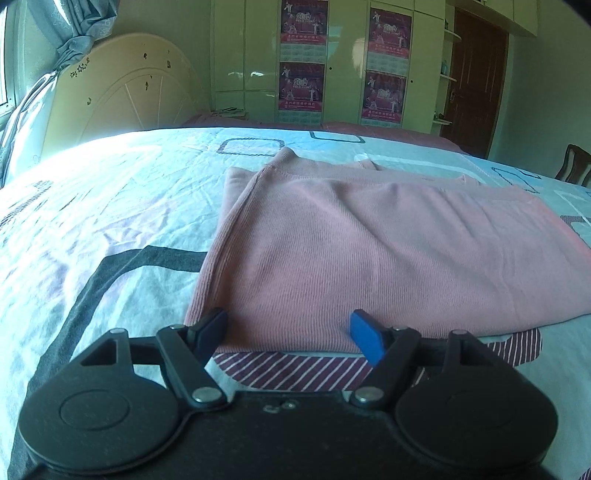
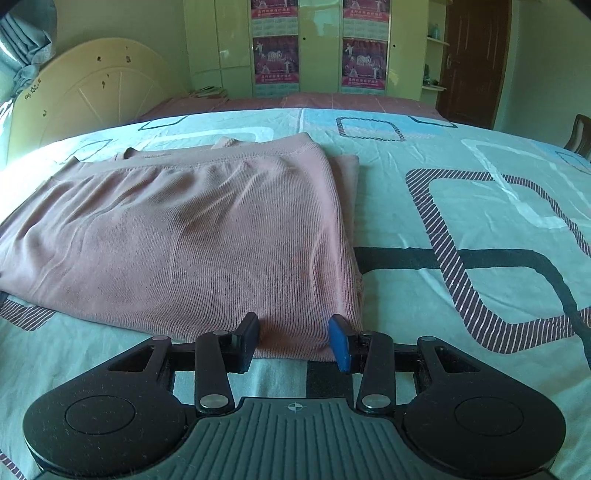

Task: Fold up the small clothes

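One pink garment (image 1: 369, 251), folded in layers, lies flat on the bed (image 1: 110, 206), long axis running side to side across both views. Two grippers are at its near hem. The left gripper (image 1: 288, 332) stands wide at 6 o'clock, fingers straddling the garment's left corner, nothing pinched. In the right wrist view the garment (image 2: 184, 236) fills 9 to 12 o'clock; the right gripper (image 2: 293, 341) is also spread wide, fingers at the right corner, not gripping. Four posters (image 1: 303, 29) hang on the wardrobe at 12 o'clock. The garment's far layers are partly hidden, its type hard to make out.
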Tool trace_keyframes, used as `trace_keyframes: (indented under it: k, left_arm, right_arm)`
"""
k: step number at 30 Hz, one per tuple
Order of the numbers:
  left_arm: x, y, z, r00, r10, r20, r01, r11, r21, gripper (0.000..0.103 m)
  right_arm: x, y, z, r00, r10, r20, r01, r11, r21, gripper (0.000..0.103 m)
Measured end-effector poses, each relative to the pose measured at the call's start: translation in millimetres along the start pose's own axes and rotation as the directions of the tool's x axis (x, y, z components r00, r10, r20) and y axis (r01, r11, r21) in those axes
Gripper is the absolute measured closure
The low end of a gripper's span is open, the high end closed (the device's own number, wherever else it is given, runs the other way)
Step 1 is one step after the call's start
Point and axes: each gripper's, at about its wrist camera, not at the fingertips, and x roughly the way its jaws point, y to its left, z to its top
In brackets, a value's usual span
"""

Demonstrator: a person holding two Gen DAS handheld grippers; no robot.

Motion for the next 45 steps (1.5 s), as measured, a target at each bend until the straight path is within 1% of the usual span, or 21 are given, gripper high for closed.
trace_keyframes:
  k: [4,6,9,10,11,14,16,18,19,27,31,34,36,38,39,40,41,42,43,44,45]
  left_arm:
    - [-6.9,-0.6,5.8,1.0,0.015,-0.023,-0.016,1.0,-0.026,0.031]
    - [-24.5,3.5,7.3,1.0,0.026,0.005,-0.025,0.995,-0.096,0.031]
    - [-42.1,14.7,-1.2,0.997,-0.075,0.032,0.081,0.963,-0.255,0.038]
    - [-41.7,17.7,-4.5,0.994,-0.103,0.022,0.105,0.947,-0.303,0.044]
    - [-39.0,21.4,-7.9,0.991,-0.135,0.013,0.131,0.925,-0.356,0.06]
    - [-21.7,37.3,-21.3,0.982,-0.189,0.0,0.157,0.815,-0.557,0.061]
    - [-15.1,48.1,-27.4,0.977,-0.208,0.048,0.188,0.729,-0.659,0.059]
    - [-6.2,55.9,-27.2,0.973,-0.218,0.075,0.205,0.673,-0.711,0.059]
    - [-2.0,58.4,-26.1,0.972,-0.22,0.084,0.212,0.66,-0.721,0.059]
    - [34.0,70.9,-8.2,0.963,-0.219,0.156,0.258,0.589,-0.766,0.061]
    - [48.6,71.0,3.2,0.962,-0.21,0.175,0.267,0.581,-0.769,0.061]
    - [57.4,71.8,6.9,0.964,-0.207,0.168,0.26,0.591,-0.763,0.073]
    - [63.9,75.3,5.6,0.965,-0.208,0.157,0.251,0.581,-0.774,0.095]
    - [59.5,81.8,1.7,0.955,-0.219,0.2,0.288,0.534,-0.795,0.096]
    - [53.6,82.1,2.1,0.947,-0.219,0.236,0.318,0.524,-0.79,0.096]
    - [45.0,81.0,1.5,0.939,-0.214,0.271,0.344,0.526,-0.778,0.096]
    - [41.4,79.5,1.1,0.94,-0.206,0.27,0.34,0.546,-0.766,0.096]
    - [43.0,78.8,-1.5,0.948,-0.199,0.248,0.318,0.564,-0.762,0.096]
    - [48.3,79.7,-6.3,0.956,-0.199,0.215,0.292,0.568,-0.769,0.096]
    - [54.1,82.5,-12.3,0.959,-0.206,0.195,0.279,0.552,-0.786,0.095]
    - [55.6,85.2,-15.6,0.954,-0.21,0.216,0.296,0.531,-0.794,0.093]
  right_arm:
    - [0.1,0.6,3.3,1.0,-0.002,-0.008,0.002,1.0,0.011,0.062]
    - [-14.9,0.0,5.2,0.999,-0.005,0.042,0.004,0.999,0.043,0.063]
    - [-37.6,-0.6,1.0,0.991,0.037,0.126,-0.045,0.997,0.064,0.063]
    - [-40.4,0.4,-0.1,0.991,0.048,0.129,-0.057,0.996,0.064,0.08]
    - [-42.0,2.6,0.2,0.99,0.051,0.128,-0.06,0.996,0.064,0.093]
    - [-42.9,6.4,3.2,0.988,0.077,0.136,-0.09,0.991,0.094,0.094]
    - [-40.9,10.9,7.8,0.987,0.093,0.131,-0.107,0.989,0.105,0.094]
    - [-38.4,16.3,11.6,0.986,0.11,0.127,-0.124,0.987,0.105,0.094]
    - [-35.7,19.8,14.0,0.985,0.127,0.119,-0.14,0.985,0.106,0.094]
    - [-2.1,59.8,51.3,0.971,0.222,0.092,-0.232,0.967,0.104,0.094]
    - [21.5,92.5,72.2,0.957,0.281,0.072,-0.286,0.955,0.077,0.094]
    - [36.6,118.4,83.3,0.947,0.319,0.049,-0.32,0.947,0.036,0.094]
    - [47.0,134.6,87.4,0.944,0.329,0.031,-0.329,0.944,0.008,0.094]
    - [55.0,145.0,89.4,0.938,0.347,0.018,-0.347,0.938,-0.001,0.094]
    - [58.6,149.1,88.5,0.936,0.353,0.009,-0.353,0.936,-0.011,0.094]
    - [64.5,154.1,86.0,0.939,0.343,-0.013,-0.343,0.939,-0.033,0.094]
    - [72.3,158.2,81.4,0.948,0.315,-0.047,-0.318,0.947,-0.053,0.094]
    - [76.9,159.2,77.1,0.951,0.306,-0.048,-0.308,0.95,-0.058,0.096]
    - [78.0,158.0,76.2,0.951,0.308,-0.039,-0.309,0.95,-0.048,0.096]
    - [78.2,157.1,76.6,0.95,0.308,-0.041,-0.31,0.95,-0.036,0.096]
    - [79.0,155.8,77.2,0.95,0.308,-0.046,-0.309,0.951,-0.029,0.096]
